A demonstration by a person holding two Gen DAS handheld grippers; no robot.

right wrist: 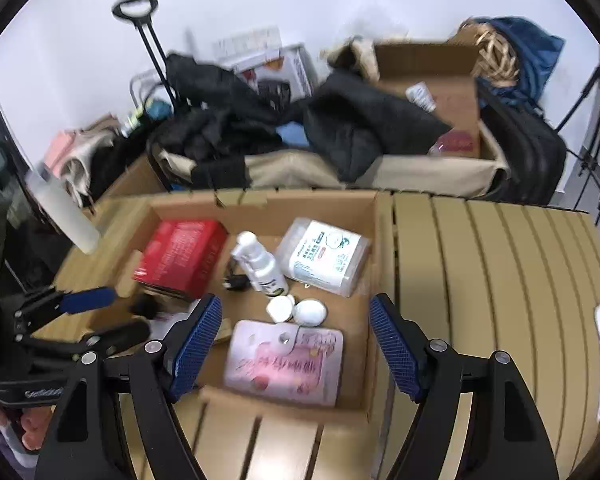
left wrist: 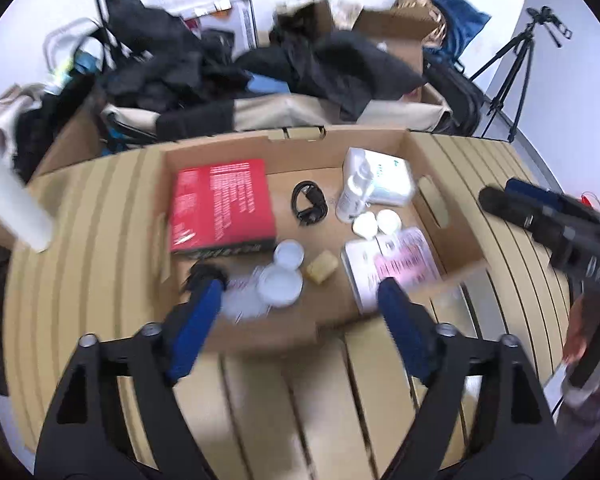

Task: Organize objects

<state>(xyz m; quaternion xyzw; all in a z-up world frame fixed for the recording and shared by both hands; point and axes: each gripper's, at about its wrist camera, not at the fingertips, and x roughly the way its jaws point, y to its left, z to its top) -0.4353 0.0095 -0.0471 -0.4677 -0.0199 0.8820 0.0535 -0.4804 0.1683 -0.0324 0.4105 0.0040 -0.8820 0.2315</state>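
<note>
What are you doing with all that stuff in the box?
A person is tidying small things into a shallow cardboard box on a slatted table. The left hand-held gripper and the right hand-held gripper both hang open over the box, holding nothing. Inside already lie a red box, a white spray bottle, a pack of wipes, a black cable, some round white lids and a pink packet.
</note>
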